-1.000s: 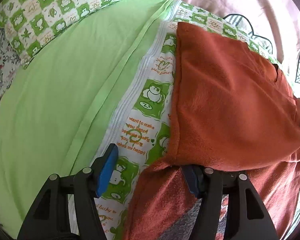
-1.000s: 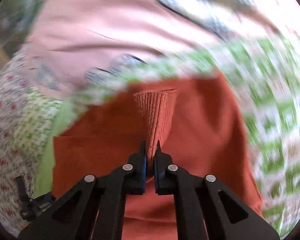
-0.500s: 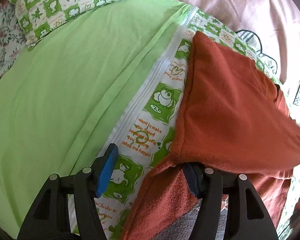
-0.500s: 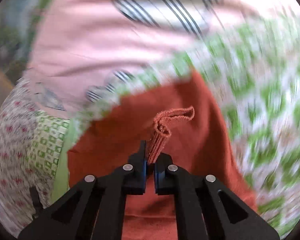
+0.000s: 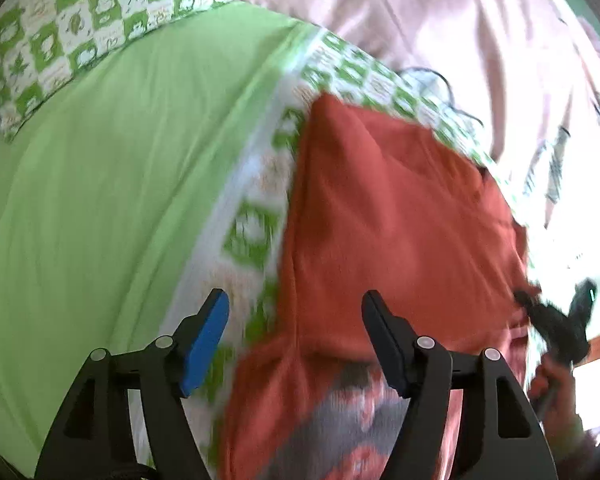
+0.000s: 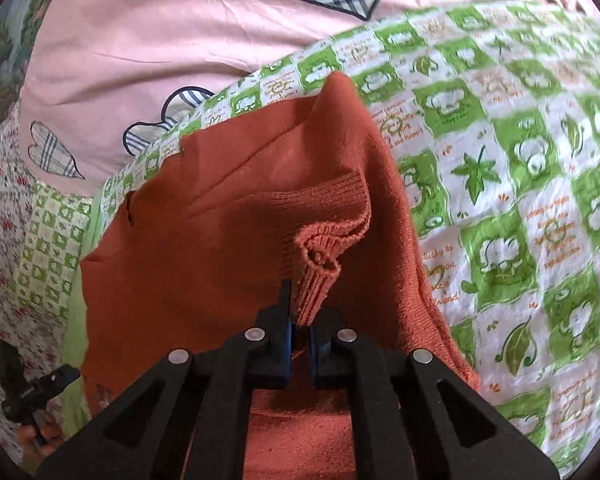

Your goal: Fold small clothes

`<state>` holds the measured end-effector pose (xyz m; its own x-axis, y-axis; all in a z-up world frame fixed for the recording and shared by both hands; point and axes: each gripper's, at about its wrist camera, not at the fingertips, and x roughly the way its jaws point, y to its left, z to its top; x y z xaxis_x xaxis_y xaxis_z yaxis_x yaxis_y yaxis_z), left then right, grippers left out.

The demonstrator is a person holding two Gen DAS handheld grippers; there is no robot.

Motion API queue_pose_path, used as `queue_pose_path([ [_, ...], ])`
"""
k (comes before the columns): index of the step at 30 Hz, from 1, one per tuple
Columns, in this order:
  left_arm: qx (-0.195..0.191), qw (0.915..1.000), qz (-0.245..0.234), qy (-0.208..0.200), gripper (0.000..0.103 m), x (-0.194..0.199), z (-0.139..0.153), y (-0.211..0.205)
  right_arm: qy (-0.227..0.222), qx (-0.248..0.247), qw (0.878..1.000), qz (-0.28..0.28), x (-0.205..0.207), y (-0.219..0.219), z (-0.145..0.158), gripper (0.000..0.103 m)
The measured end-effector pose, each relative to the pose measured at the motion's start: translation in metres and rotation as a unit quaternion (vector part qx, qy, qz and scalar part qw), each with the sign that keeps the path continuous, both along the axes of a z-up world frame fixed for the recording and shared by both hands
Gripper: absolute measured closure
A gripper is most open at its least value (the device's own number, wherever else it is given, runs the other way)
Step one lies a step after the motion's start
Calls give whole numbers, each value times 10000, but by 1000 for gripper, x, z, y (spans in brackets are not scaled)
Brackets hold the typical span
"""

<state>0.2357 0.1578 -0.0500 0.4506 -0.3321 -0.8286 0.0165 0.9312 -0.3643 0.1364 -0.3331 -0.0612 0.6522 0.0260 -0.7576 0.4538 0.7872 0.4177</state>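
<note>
Rust-orange sweater (image 6: 236, 240) spread on the green-and-white patterned quilt (image 6: 520, 168), below the pink blanket (image 6: 140, 60). Right gripper (image 6: 300, 336) clamped on the ribbed cuff (image 6: 320, 264) – jaws nearly together, a touch looser than a second ago, knit still pinched between them. Cuff now curled over and drooping onto the sweater body, no longer pulled straight up. Left gripper (image 5: 296, 324) with jaws wide and just widened further, nothing gripped – sweater edge merely lying under the gap, folded flap sitting lower against the quilt than before. Legible on the quilt right of the sweater: "lucky to", part of "me happy".
</note>
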Motion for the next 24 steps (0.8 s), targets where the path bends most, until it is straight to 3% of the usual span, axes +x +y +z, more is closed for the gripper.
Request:
queue_pose_path([
  [5,198,9997,54,108,34,64,-21,-21,7,-286,9995,151,4,12,7,92],
  [7,711,9974,75,68,34,79,-29,-29,-325,-489,9977,326,2,21,25,92],
  [9,921,9956,158,41,34,88,-32,-31,-566,-889,9936,413,-1,29,43,92],
  [11,1011,9946,247,5,34,94,-34,-31,-225,-1200,9920,308,3,27,42,92],
  [12,1052,9941,281,-24,34,94,-34,-32,60,-1051,9941,253,7,19,31,92],
  [15,1149,9928,346,-17,34,93,-32,-35,533,-655,9964,-4,2,-3,6,92],
  [19,928,9940,551,146,38,72,-19,-31,405,-471,9980,-67,-17,-5,12,88],
  [21,664,9961,560,169,38,50,-12,-26,362,-479,9982,9,-27,-2,21,83],
  [24,539,9973,457,200,36,7,-6,-27,261,-397,9987,177,-43,7,31,62],
])
